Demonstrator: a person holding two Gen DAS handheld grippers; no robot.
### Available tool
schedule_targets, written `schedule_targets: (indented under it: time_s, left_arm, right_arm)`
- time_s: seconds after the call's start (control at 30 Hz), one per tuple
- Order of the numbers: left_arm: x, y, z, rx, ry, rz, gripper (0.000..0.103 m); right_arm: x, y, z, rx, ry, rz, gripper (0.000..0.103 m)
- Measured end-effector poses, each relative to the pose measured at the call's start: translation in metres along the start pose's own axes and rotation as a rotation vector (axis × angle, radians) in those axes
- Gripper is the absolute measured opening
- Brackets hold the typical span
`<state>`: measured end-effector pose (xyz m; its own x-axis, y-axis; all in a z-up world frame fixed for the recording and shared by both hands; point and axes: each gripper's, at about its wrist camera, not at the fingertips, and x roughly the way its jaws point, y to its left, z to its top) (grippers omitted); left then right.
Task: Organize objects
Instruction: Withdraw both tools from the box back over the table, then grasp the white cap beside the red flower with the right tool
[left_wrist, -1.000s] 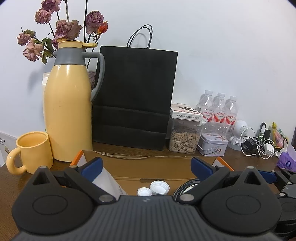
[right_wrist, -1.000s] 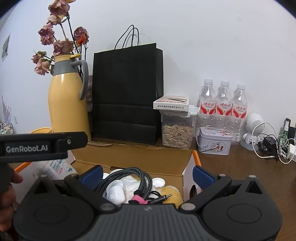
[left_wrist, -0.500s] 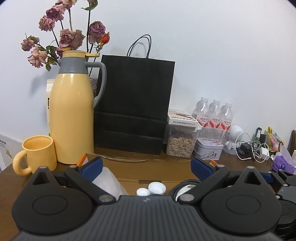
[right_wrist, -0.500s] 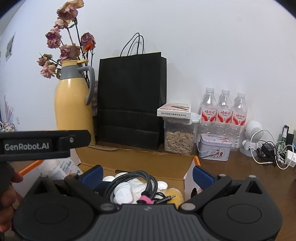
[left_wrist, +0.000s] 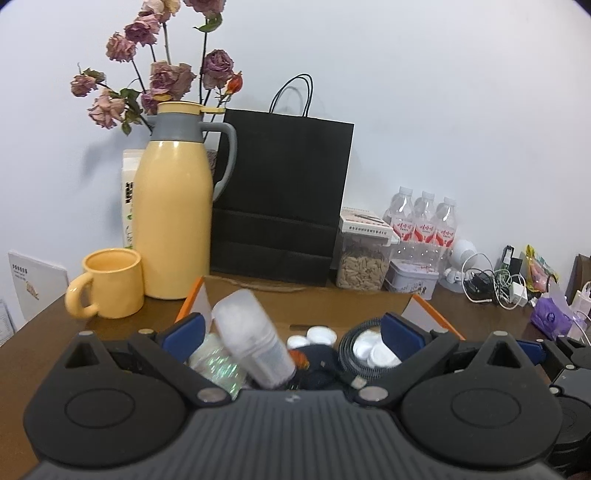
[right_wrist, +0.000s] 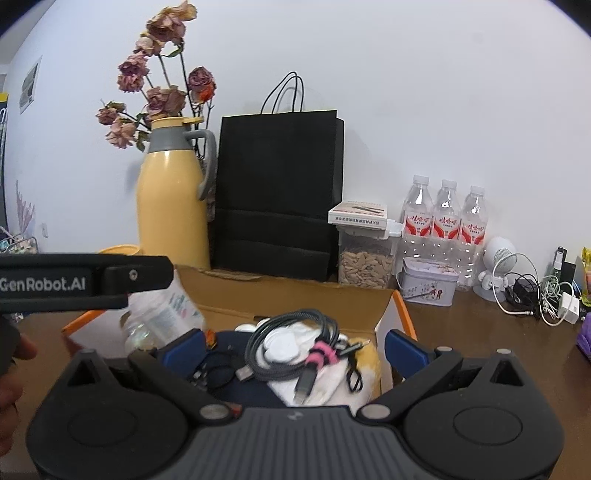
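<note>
An open cardboard box with orange edges lies on the brown table, below both grippers. My left gripper hovers open over it. A translucent white bottle lies tilted between its blue fingertips, touching neither. White caps and a braided cable ring lie to the right. My right gripper is open above a grey braided cable with a pink tie, a white case and a white cloth. The left gripper's body crosses the right wrist view at left, over the plastic bottle.
Behind the box stand a yellow thermos, a yellow mug, a black paper bag, a seed jar, a tin and three water bottles. Chargers and cables lie at the right. A hand shows at the left edge.
Both grippers have risen and drawn back, so more of the box's inside shows. The bottle, caps and cables now lie lower and fuller in view. Both grippers stay open.
</note>
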<state>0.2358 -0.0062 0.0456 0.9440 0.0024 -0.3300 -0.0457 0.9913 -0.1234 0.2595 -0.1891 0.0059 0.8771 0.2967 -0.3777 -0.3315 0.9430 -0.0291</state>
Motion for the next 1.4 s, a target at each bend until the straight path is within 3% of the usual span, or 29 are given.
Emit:
schedule_targets:
  time_s: [0.7, 1.07, 1.4]
  left_arm:
    - [-0.070, 0.029, -0.041, 0.019, 0.069, 0.049, 0.103]
    - [-0.074, 0.044, -0.067, 0.042, 0.142, 0.068, 0.103]
    - [-0.069, 0.059, -0.076, 0.036, 0.171, 0.094, 0.103]
  right_arm:
    - [-0.066, 0.029, -0.045, -0.020, 0.071, 0.015, 0.103]
    - [-0.064, 0.020, -0.074, 0.009, 0.140, 0.020, 0.103]
    - [-0.052, 0.030, -0.076, -0.008, 0.178, 0.057, 0.103]
